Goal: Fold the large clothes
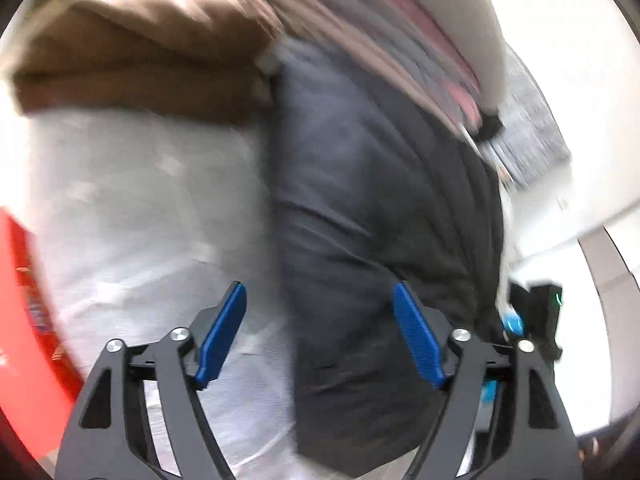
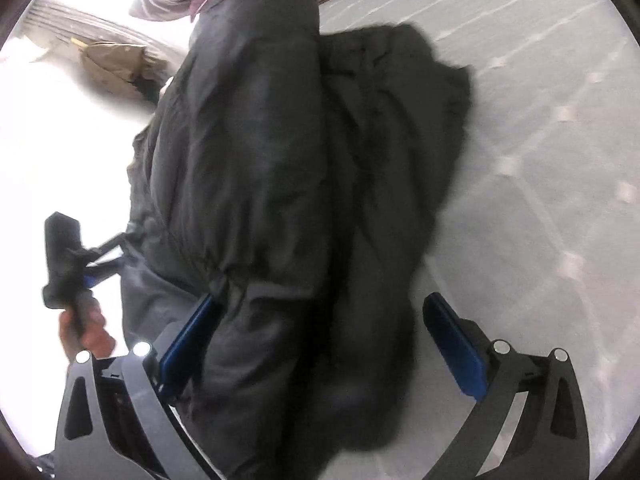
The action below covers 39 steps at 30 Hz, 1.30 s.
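A large dark grey padded garment (image 2: 280,168) lies bunched in long folds on a pale quilted bed surface (image 2: 540,160). It also shows in the left wrist view (image 1: 372,208), blurred. My right gripper (image 2: 320,312) is open, its blue pads (image 2: 452,344) on either side of the garment's near end, the left pad against the cloth. My left gripper (image 1: 320,300) is open over the garment's left edge, with nothing between its pads (image 1: 224,332). The left gripper's body (image 2: 64,256) and a hand show at the left of the right wrist view.
A folded brown cloth (image 1: 140,52) lies at the far left of the bed. A stack of pink and grey fabrics (image 1: 400,32) sits behind the garment. A red object (image 1: 20,320) is at the left edge. A brown bag (image 2: 112,64) lies on the floor beyond.
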Available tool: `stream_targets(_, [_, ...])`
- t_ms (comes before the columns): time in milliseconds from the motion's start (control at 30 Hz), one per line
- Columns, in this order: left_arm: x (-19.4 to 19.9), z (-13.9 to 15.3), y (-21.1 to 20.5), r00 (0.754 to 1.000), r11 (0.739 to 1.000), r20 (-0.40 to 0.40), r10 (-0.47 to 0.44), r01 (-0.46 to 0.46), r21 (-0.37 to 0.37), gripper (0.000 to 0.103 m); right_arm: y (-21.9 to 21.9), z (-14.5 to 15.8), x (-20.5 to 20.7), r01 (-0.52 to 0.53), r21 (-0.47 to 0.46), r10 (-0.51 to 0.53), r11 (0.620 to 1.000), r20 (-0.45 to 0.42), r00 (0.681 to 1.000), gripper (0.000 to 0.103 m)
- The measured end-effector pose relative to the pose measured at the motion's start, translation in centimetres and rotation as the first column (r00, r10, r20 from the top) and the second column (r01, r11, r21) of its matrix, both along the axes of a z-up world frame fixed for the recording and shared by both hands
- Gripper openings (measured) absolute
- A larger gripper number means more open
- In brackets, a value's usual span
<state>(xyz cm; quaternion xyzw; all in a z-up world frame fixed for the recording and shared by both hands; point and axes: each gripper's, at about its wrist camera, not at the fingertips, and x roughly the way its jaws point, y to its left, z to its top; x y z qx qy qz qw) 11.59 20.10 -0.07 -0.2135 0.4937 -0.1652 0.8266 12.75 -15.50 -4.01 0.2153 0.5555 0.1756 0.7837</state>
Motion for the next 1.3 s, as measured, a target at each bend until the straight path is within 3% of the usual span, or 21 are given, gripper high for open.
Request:
stream_targets(67, [-1.5, 1.4, 0.7, 0.998, 0.994, 0.056, 0.042, -0.048, 0.102, 0.076, 0.2, 1.3, -1.3, 0.043, -0.099, -0.037, 0.994, 0.061, 0.997, 0.098])
stream_targets(133, [-3.2, 2.1, 0.2, 0.995, 0.983, 0.092, 0.031, -0.047, 0.176, 0.078, 0.7, 3.9, -3.5, 0.108, -0.196, -0.072, 0.975, 0.183, 0.981, 0.098])
stream_targets(167, [-4.4, 2.6, -0.7, 0.993, 0.966, 0.114, 0.013, -0.041, 0.254, 0.081, 1.1, 5.3, -4.7, 0.138, -0.225, -0.079, 0.964, 0.252, 0.964, 0.098])
stream_targets(267, [-7.0, 3.7, -3.8, 0.987, 0.928, 0.153, -0.044, -0.016, 0.371, 0.084, 2.1, 9.3, -8.9, 0.249, -0.284, -0.111, 0.926, 0.427, 0.898, 0.098])
stream_targets(400, [-9.4, 4.9, -7.4, 0.984, 0.917, 0.167, -0.061, -0.011, 0.398, 0.086, 4.0, 12.5, -13.3, 0.358, -0.336, -0.109, 0.871, 0.578, 0.809, 0.098])
stream_targets(467, [-11.1, 5.1, -8.5, 0.981, 0.909, 0.180, -0.066, -0.015, 0.417, 0.086, 6.0, 13.2, -14.2, 0.396, -0.349, -0.122, 0.850, 0.600, 0.790, 0.098])
stream_targets(567, [-12.9, 5.8, -9.9, 0.976, 0.899, 0.204, -0.081, -0.016, 0.437, 0.087, 6.8, 13.1, -15.8, 0.370, -0.303, -0.143, 0.878, 0.572, 0.807, 0.098])
stream_targets(767, [-16.2, 7.5, -11.4, 0.964, 0.889, 0.255, -0.073, -0.053, 0.454, 0.088, 8.2, 12.7, -17.6, 0.343, -0.296, -0.149, 0.891, 0.525, 0.838, 0.098])
stream_targets(1300, [-19.2, 9.2, -12.1, 0.951, 0.859, 0.302, -0.072, -0.095, 0.503, 0.090, 10.3, 12.5, -19.0, 0.341, -0.332, -0.135, 0.879, 0.513, 0.848, 0.098])
